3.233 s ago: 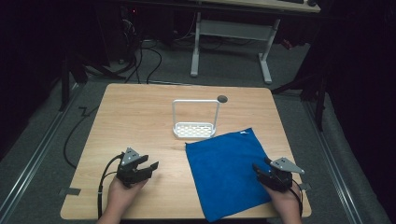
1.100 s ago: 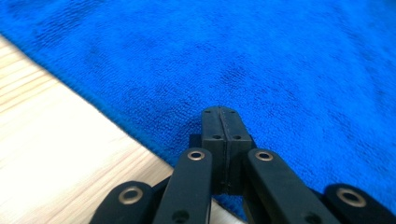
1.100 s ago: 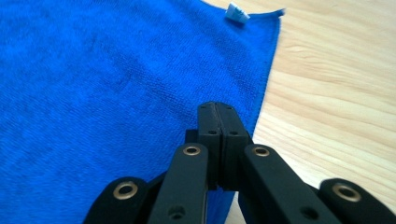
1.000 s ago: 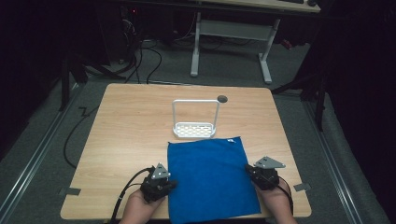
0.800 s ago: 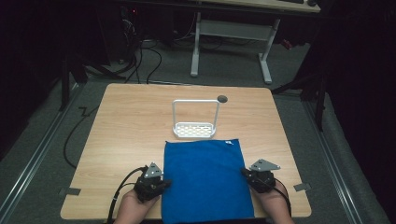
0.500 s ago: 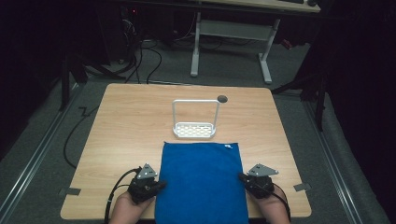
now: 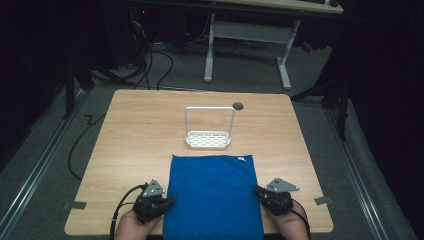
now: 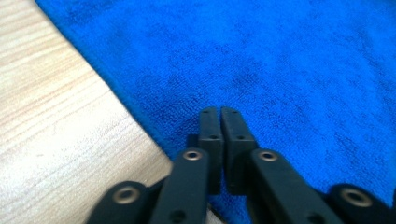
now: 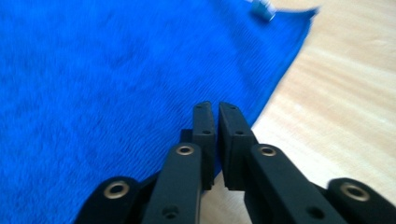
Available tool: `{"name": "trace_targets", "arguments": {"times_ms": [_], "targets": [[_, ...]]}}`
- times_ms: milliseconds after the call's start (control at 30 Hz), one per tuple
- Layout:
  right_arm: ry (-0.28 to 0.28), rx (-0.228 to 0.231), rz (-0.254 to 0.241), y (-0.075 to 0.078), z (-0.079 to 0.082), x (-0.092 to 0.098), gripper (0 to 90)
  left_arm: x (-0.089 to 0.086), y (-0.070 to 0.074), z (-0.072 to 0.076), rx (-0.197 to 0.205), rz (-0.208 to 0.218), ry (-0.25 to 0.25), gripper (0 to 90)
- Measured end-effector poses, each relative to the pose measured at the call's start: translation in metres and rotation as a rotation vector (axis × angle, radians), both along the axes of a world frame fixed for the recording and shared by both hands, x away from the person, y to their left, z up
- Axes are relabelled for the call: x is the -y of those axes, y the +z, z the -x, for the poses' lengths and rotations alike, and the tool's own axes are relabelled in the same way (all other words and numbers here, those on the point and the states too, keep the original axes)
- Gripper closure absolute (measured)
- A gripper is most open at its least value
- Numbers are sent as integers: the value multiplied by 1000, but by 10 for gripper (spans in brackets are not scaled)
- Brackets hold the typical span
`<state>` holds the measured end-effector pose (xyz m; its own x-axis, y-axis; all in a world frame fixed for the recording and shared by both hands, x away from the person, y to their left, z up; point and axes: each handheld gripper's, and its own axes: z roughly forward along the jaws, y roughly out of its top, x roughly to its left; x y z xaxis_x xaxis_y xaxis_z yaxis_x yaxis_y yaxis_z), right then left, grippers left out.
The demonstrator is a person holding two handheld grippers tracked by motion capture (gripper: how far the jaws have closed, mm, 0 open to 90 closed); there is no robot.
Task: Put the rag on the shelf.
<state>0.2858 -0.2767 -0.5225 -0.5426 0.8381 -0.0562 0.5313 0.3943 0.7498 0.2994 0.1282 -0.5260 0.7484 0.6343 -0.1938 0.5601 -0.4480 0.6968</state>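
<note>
A blue cloth (image 7: 212, 195) lies flat on the near half of the wooden table (image 7: 140, 130), and its front edge reaches the table's front edge. My left gripper (image 7: 167, 202) is at the cloth's left edge with its jaws shut on the fabric (image 8: 280, 60). My right gripper (image 7: 257, 190) is at the right edge, shut on the cloth (image 9: 93, 70) too. The left gripper (image 8: 219, 112) and the right gripper (image 9: 212, 106) both point inward over the blue pile. A small white tag (image 9: 261, 7) sits at the cloth's far right corner.
A white wire rack (image 7: 209, 140) with a tall handle stands just beyond the cloth's far edge. A dark round hole (image 7: 238, 105) sits in the tabletop behind it. Bare wood lies left and right of the cloth. Cables trail off the left gripper.
The cloth went from skewed at the right to square in the middle, then slid left and toward the front edge. Both grippers moved to its side edges and drew back with it.
</note>
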Motion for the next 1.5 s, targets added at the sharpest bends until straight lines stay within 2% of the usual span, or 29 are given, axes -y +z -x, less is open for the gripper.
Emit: {"name": "trace_targets", "arguments": {"times_ms": [233,267,300,333,433,467,567,667,767,833,933,967,1033,1133,1200,1300,1400,1467,1500], "targets": [[-34,29,-8,1,-2,8,748,-3,7,-7,84,66,76,770],[-40,34,-9,2,-2,9,738,-2,8,-10,83,84,93,763],[-44,44,-3,2,-2,9,721,-1,10,-14,60,134,105,751],[-47,54,4,2,-3,9,714,2,12,-17,61,163,115,739],[-47,73,2,3,-4,10,710,13,22,-26,132,130,129,728],[-49,73,-2,4,-3,11,710,16,25,-30,144,123,130,728],[-50,85,-12,6,-3,12,714,25,34,-45,166,126,144,722],[-64,91,-21,8,-1,13,720,33,40,-60,170,138,156,720],[-68,102,-23,9,-2,14,725,42,42,-70,218,98,151,720],[-71,109,-24,9,-2,14,725,43,38,-76,246,68,154,705],[-78,107,-31,10,-3,15,716,37,26,-82,250,27,179,685],[-81,103,-38,10,-4,15,703,33,22,-84,235,30,179,696],[-81,99,-54,10,-6,15,653,27,18,-87,220,9,194,692],[-75,103,-58,13,-11,12,636,16,17,-91,193,43,232,690],[-71,106,-51,14,-17,8,614,14,17,-94,196,44,245,679],[-64,109,-34,16,-28,1,592,12,10,-102,156,47,262,649],[-76,108,-20,17,-40,-4,615,12,7,-111,131,23,262,643],[-82,99,-32,18,-48,-6,655,13,7,-115,128,32,263,640],[-90,105,-22,19,-53,-8,664,14,6,-117,122,34,265,634]]}}
